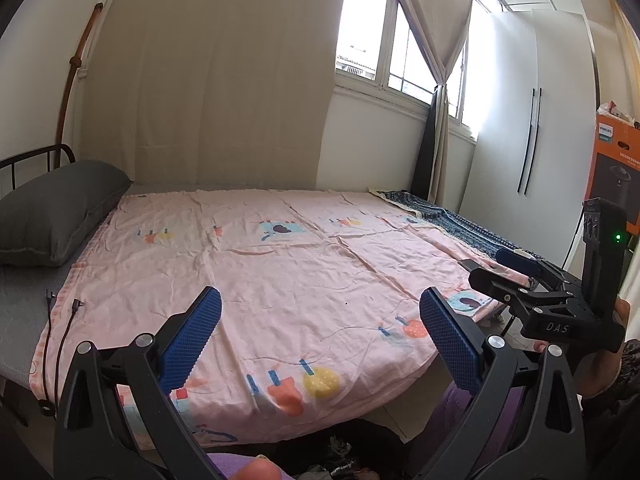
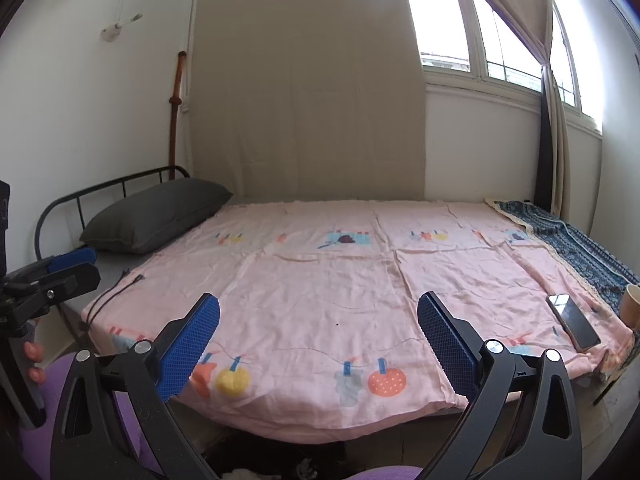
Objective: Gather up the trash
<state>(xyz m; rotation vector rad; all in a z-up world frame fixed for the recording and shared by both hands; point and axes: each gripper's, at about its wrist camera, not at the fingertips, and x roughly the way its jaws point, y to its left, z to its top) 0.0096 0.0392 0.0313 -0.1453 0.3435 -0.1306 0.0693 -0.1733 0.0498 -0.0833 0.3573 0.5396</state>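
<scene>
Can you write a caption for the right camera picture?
Open right gripper over a pink bed sheet, phone and cup at right.

This is a bedroom in a home. Straight ahead of the tool lies a bed [image 2: 72, 204] with a pink printed sheet [image 2: 340, 280] and a grey pillow [image 2: 156, 216] to its far left. Beyond it hang beige curtains [image 2: 304, 88] beside a bright window [image 2: 504, 32], with a white wardrobe [image 1: 532, 120] at the far right.

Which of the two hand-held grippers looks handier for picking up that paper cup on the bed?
Probably the right hand-held gripper: the paper cup sits at the bed's right edge beside the phone, on its side. Both are open.
</scene>
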